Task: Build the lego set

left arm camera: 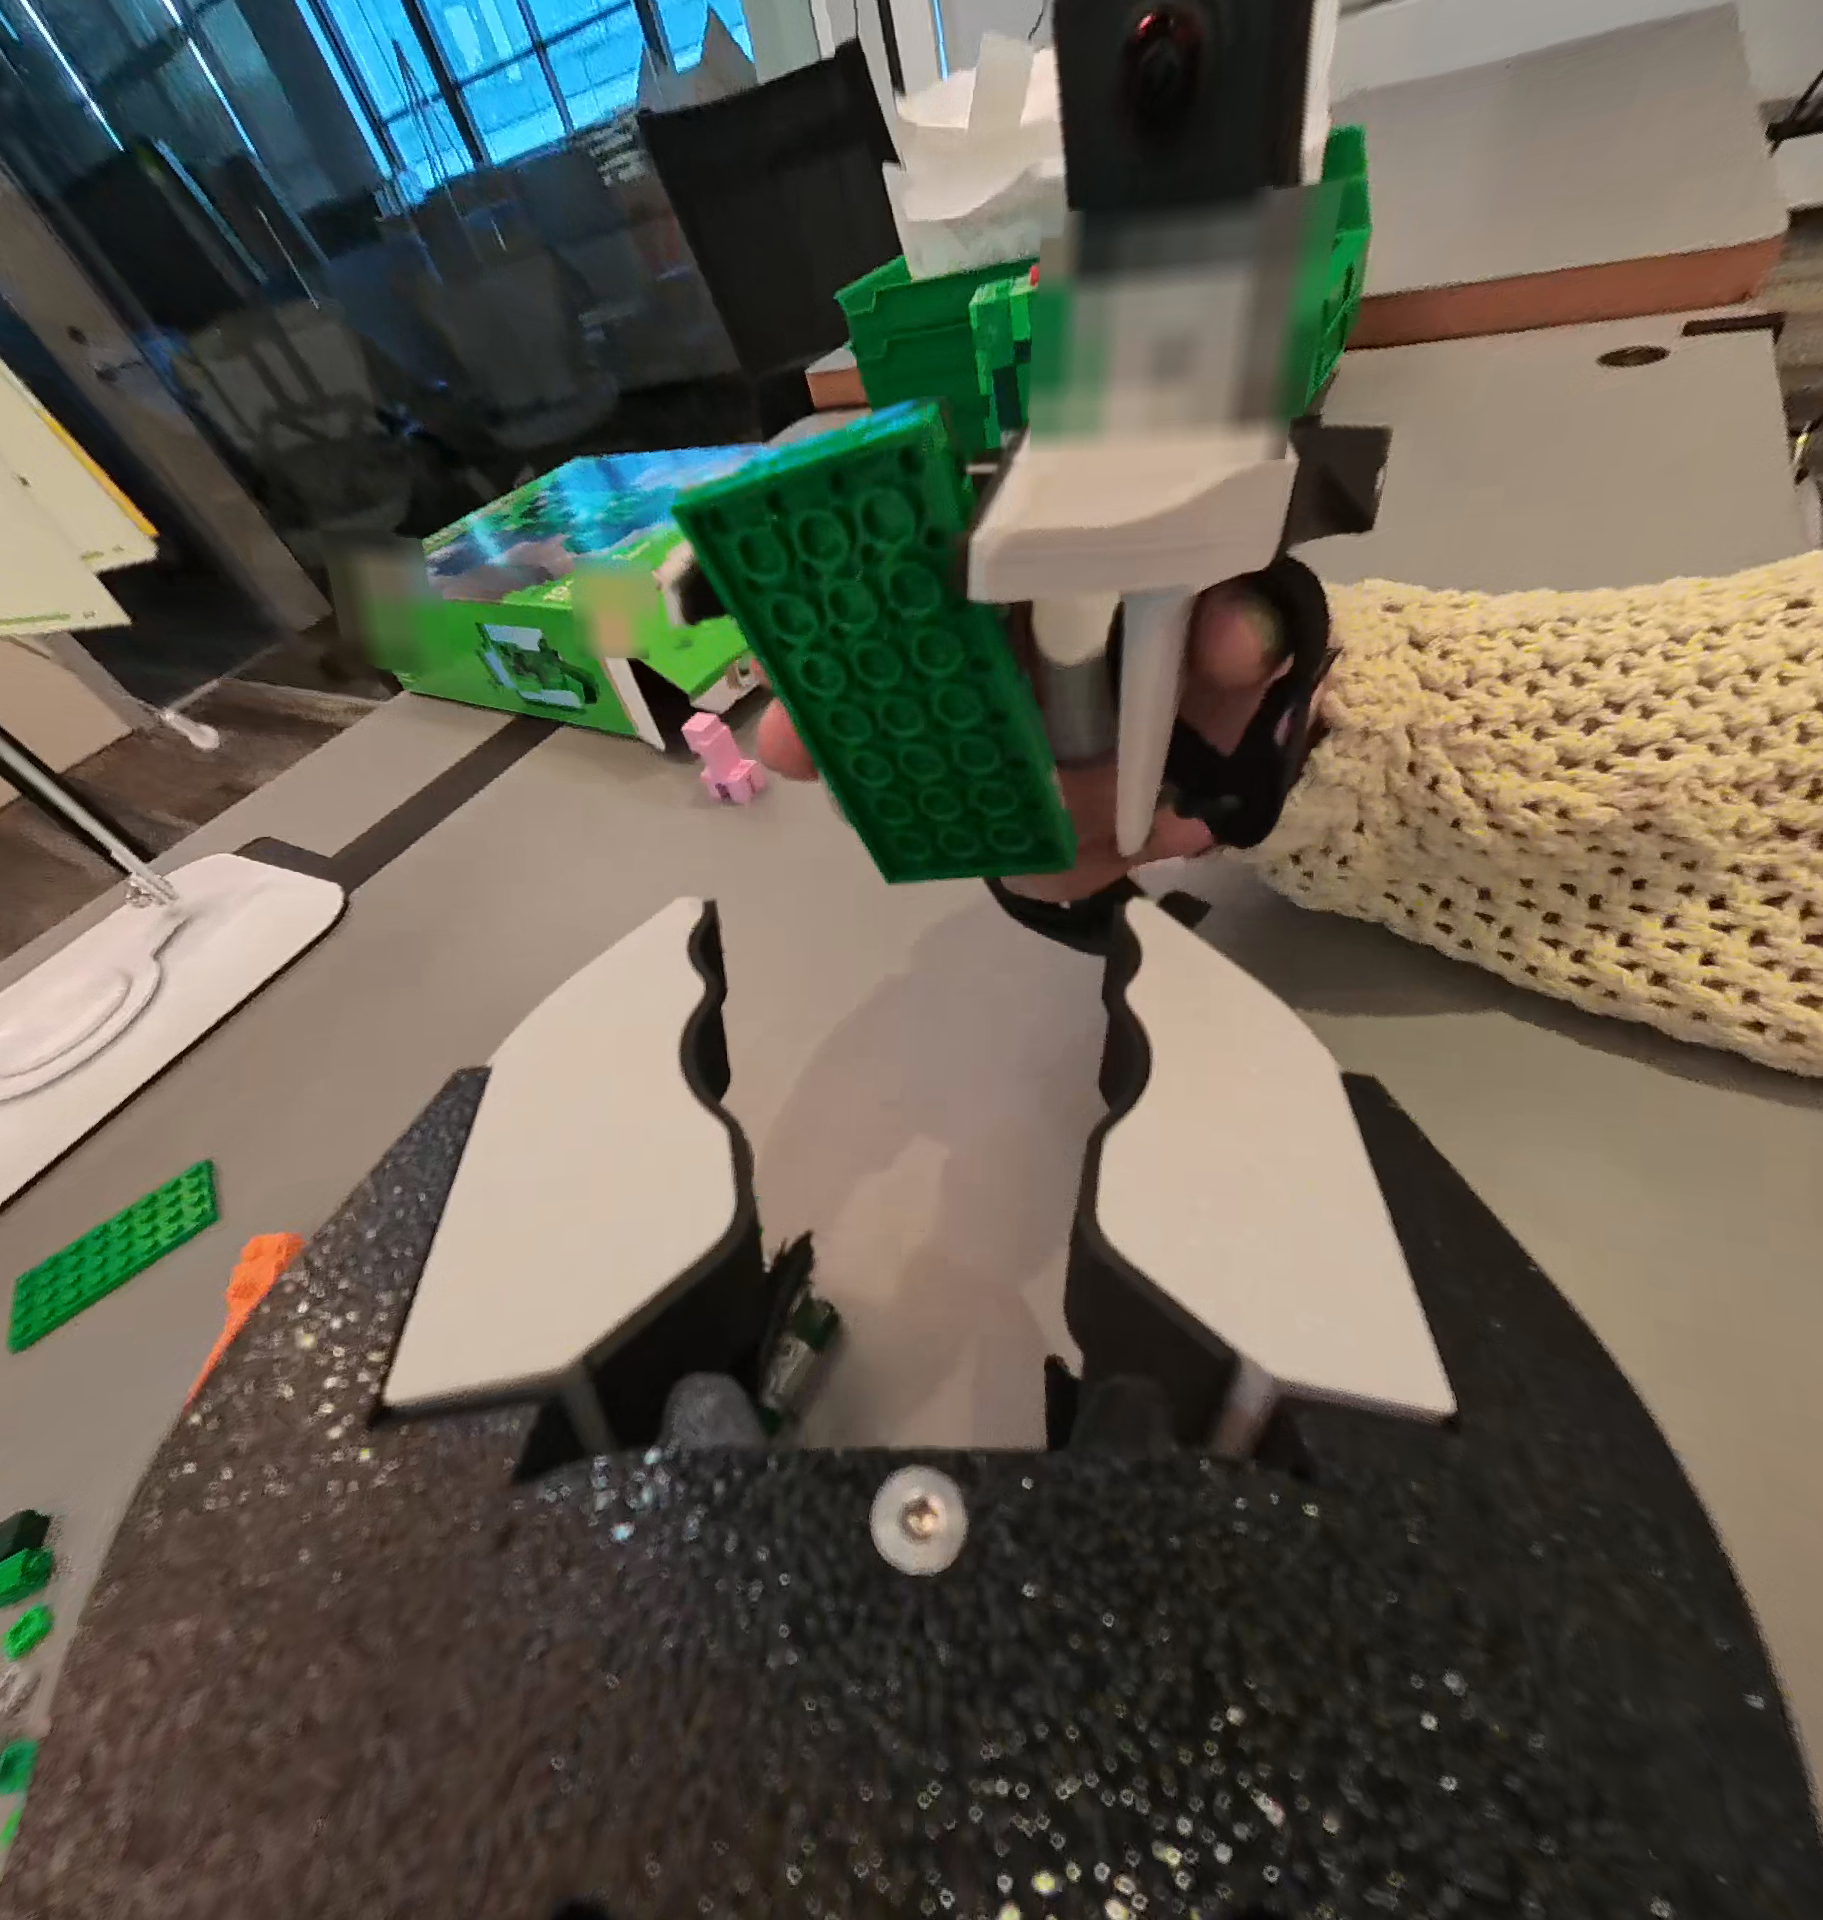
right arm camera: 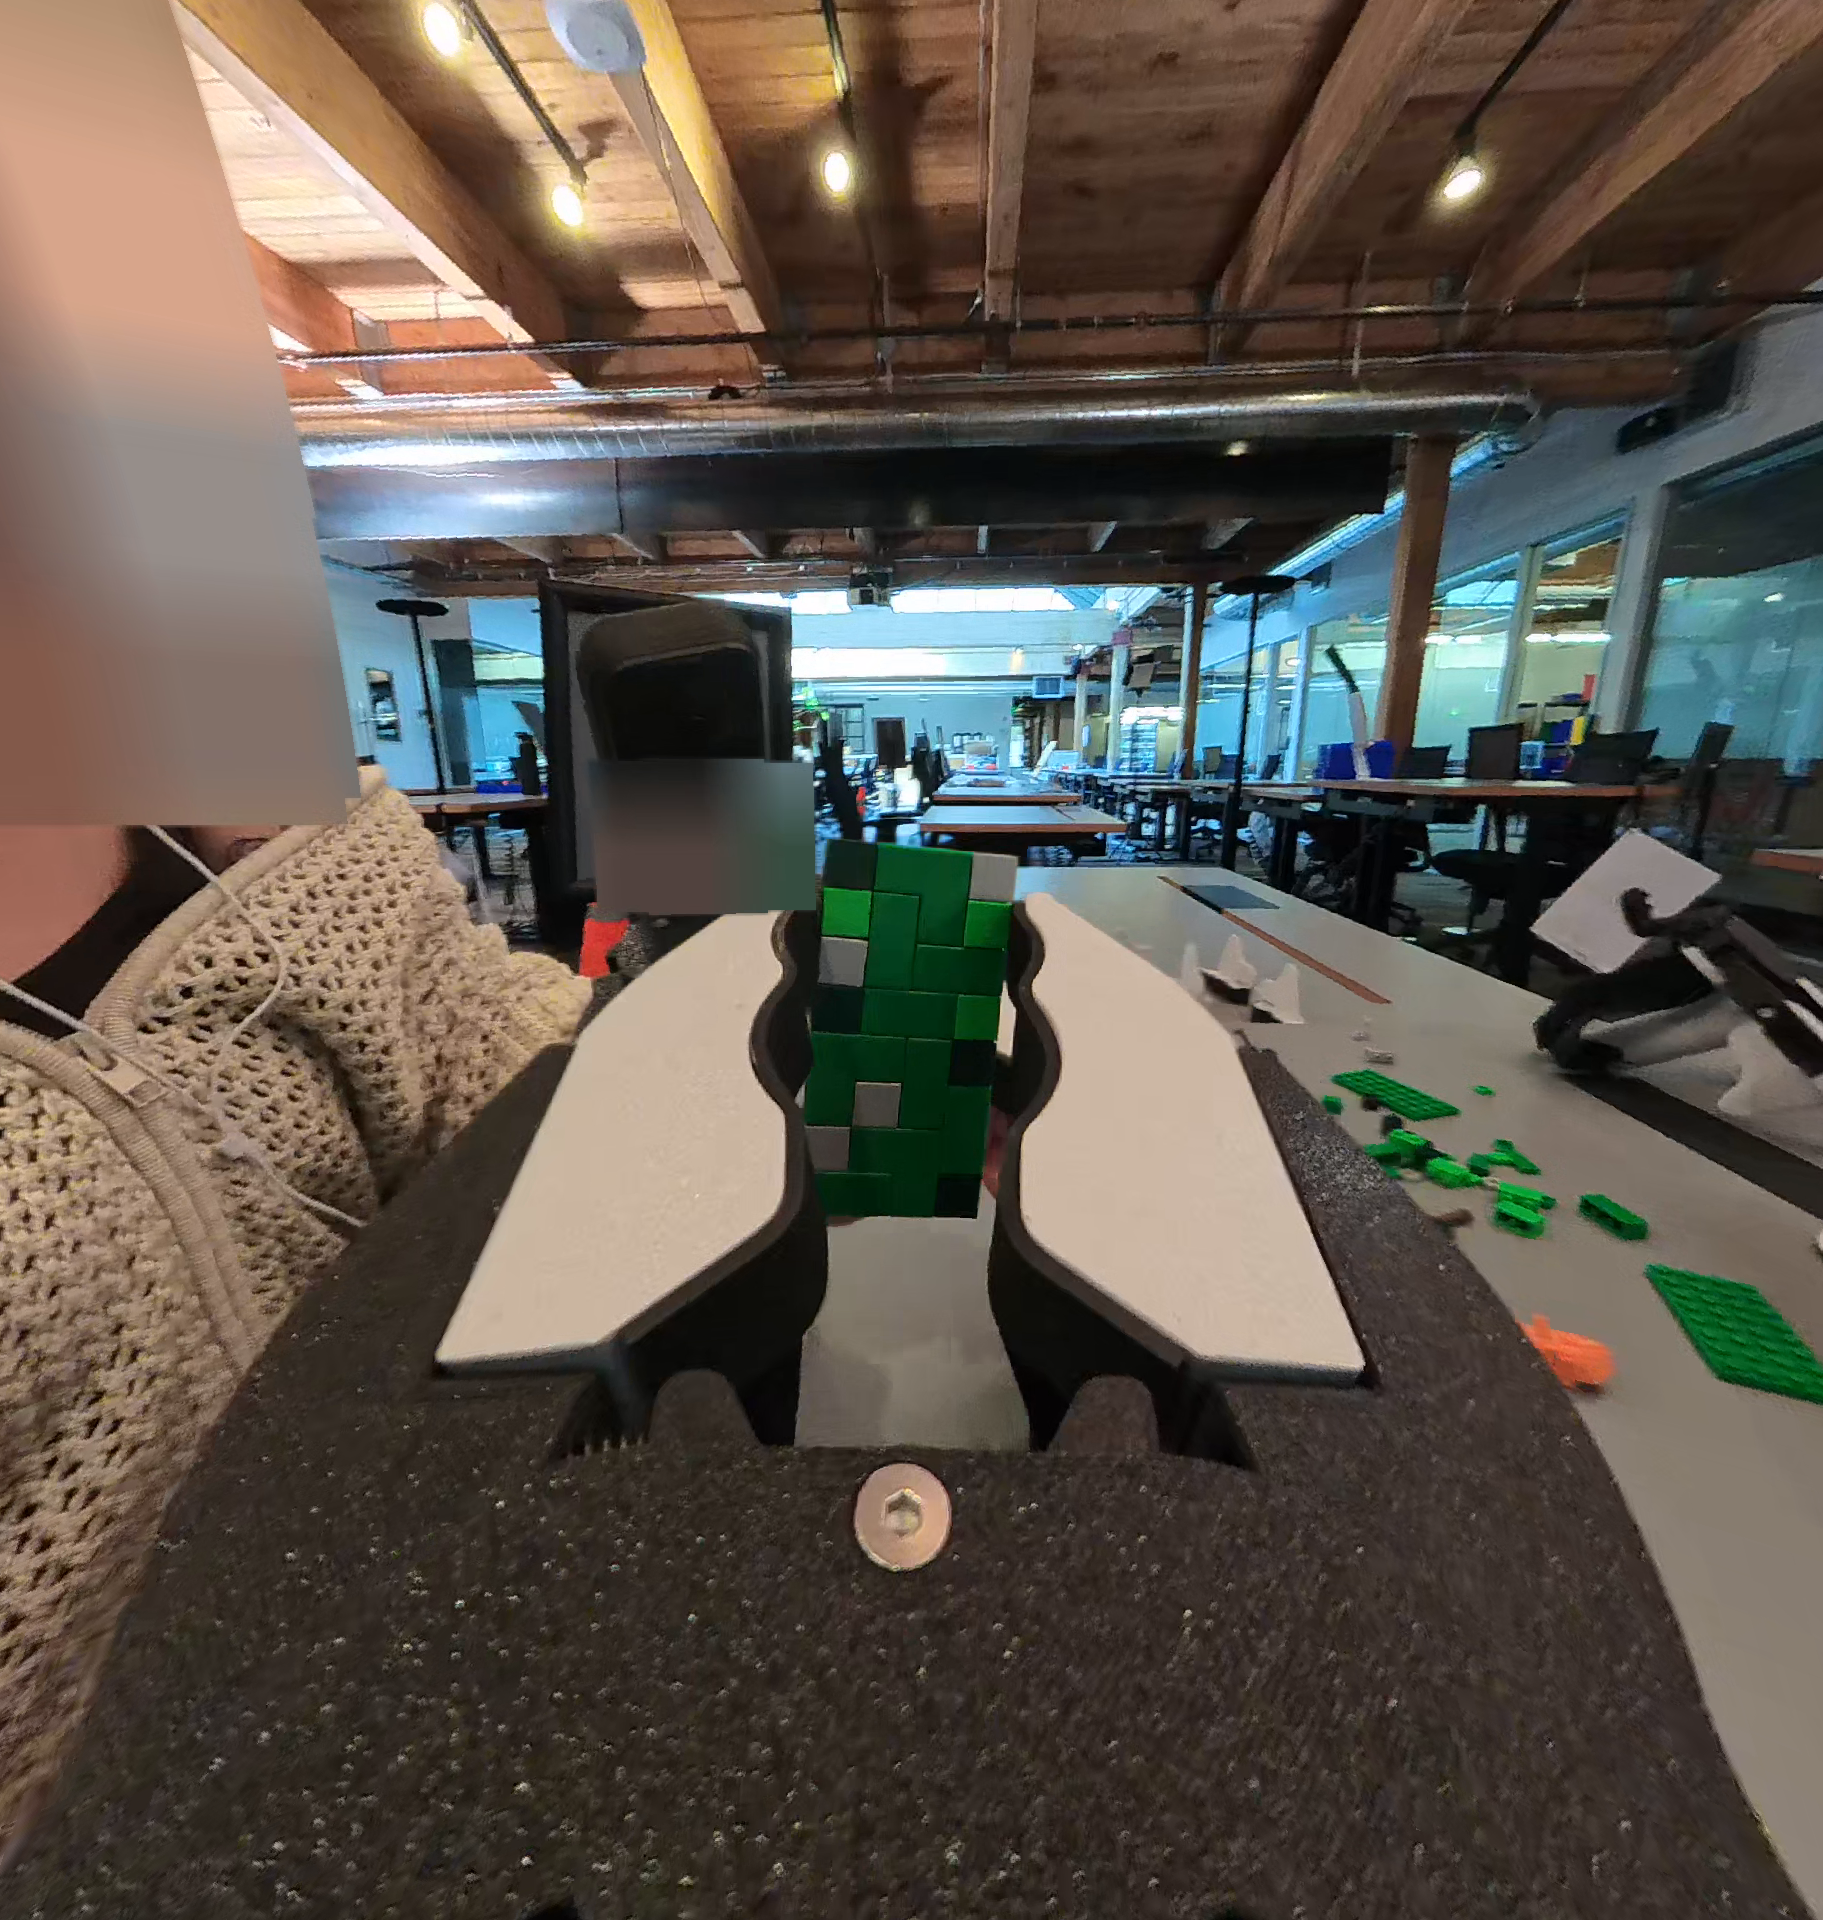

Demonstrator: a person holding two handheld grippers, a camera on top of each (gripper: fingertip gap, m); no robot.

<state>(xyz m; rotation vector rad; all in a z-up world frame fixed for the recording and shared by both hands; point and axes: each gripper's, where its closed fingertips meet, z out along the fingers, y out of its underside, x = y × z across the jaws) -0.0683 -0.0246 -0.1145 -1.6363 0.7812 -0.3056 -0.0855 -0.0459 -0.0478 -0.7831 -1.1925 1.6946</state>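
My right gripper (right arm camera: 907, 925) is shut on a green plate (right arm camera: 902, 1039) and holds it upright in the air, with the side tiled in green, dark green and grey facing its camera. In the left wrist view the same plate (left arm camera: 876, 644) shows its underside, held up by the right gripper and a hand in a cream knit sleeve (left arm camera: 1561, 800). My left gripper (left arm camera: 922, 935) is open and empty, above the grey table (left arm camera: 1509, 1299), just below and in front of the plate.
A green set box (left arm camera: 564, 613), a pink figure (left arm camera: 725, 764) and a green bin (left arm camera: 917, 332) stand at the back. A flat green plate (right arm camera: 1748, 1340), an orange piece (right arm camera: 1572, 1351) and loose green pieces (right arm camera: 1489, 1174) lie on the table. Another gripper (right arm camera: 1717, 1018) lies farther right. Across from one pair of fingers to the other is roughly 7 centimeters.
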